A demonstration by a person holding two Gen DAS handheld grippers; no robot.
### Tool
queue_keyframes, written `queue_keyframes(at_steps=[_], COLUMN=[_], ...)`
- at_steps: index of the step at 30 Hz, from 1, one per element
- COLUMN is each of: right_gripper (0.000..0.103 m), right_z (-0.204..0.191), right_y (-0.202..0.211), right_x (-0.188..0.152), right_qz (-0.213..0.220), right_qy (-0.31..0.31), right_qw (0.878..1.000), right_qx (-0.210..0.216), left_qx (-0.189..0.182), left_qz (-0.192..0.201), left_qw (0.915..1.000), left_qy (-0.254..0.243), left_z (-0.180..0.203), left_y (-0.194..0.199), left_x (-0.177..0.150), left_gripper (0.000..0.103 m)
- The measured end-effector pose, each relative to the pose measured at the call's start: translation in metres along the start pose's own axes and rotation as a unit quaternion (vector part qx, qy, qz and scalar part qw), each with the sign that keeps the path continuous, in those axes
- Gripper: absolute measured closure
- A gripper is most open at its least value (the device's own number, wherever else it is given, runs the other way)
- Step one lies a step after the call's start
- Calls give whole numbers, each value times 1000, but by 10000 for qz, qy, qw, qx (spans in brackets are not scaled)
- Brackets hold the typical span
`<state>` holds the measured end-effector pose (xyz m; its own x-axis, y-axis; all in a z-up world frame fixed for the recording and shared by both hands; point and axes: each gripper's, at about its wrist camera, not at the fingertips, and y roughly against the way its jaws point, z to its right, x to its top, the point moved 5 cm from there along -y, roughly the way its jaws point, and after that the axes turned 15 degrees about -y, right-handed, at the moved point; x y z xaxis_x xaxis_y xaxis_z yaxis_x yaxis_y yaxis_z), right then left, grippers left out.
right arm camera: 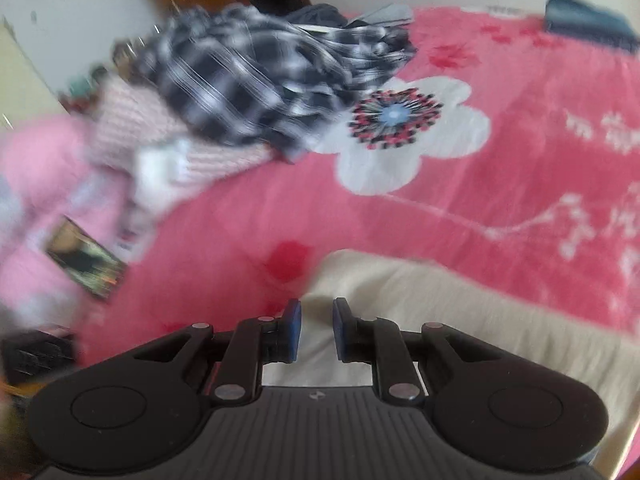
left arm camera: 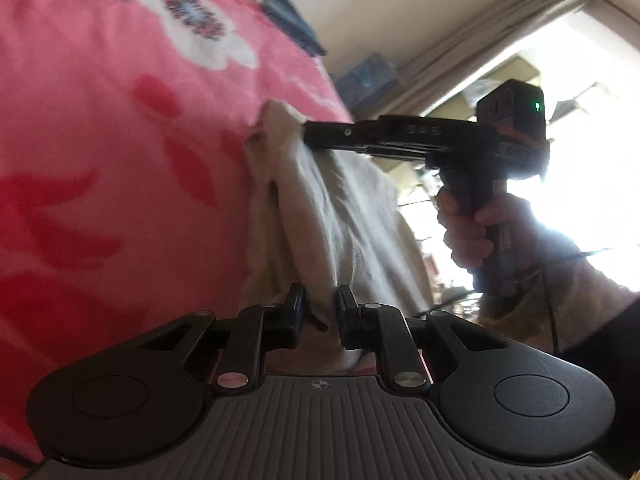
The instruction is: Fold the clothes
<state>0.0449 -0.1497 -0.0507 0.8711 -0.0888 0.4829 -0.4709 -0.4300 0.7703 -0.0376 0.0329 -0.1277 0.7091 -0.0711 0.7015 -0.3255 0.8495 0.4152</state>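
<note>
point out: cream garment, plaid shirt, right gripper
Cream cloth garment [left arm camera: 344,216]: left wrist view, on its stretched middle.
Black-and-white plaid shirt [right arm camera: 256,80]: right wrist view, centre of the heap.
Right gripper [left arm camera: 310,134]: left wrist view, at its fingers' tips on the cloth.

The garment [left arm camera: 320,216] hangs stretched between the left gripper [left arm camera: 319,316] and the right gripper [left arm camera: 308,136], above the bed [right arm camera: 520,208]. Behind it on the bed, a heap of clothes [right arm camera: 256,76] lies at the far left, a folded item [right arm camera: 588,20] at the far right corner
</note>
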Motion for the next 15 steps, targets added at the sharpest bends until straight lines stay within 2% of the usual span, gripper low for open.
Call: queue_keyframes(at_steps=[1,3,5,6,8,11,15], right_gripper=[92,92,90,89,89,89,89], right_z=[1,0,-8,-11,-15,-15,-11], right_y=[-7,-5,4,8,13,18,17], right_x=[2,7,13,16,22,27,24], right_qz=[48,97,169,162,93,-3,-25], right_qy=[67,48,281,378,487,457,210], right_qw=[9997,9996,9992,9990,9986,9987,9993], right_qx=[-227,-264,-210,-198,-204,-244,-309], left_qx=[60,180,300,374,582,1006,1548], left_qz=[-3,-8,-13,20,223,518,364], left_qw=[10000,9998,9994,9991,9978,9921,9818], left_qy=[-38,-115,-191,-218,-246,-541,-1037], left_z=[1,2,4,5,9,22,37], left_y=[2,7,11,13,17,13,-9], left_x=[1,4,6,9,21,42,59], left_gripper=[86,83,70,68,68,68,68])
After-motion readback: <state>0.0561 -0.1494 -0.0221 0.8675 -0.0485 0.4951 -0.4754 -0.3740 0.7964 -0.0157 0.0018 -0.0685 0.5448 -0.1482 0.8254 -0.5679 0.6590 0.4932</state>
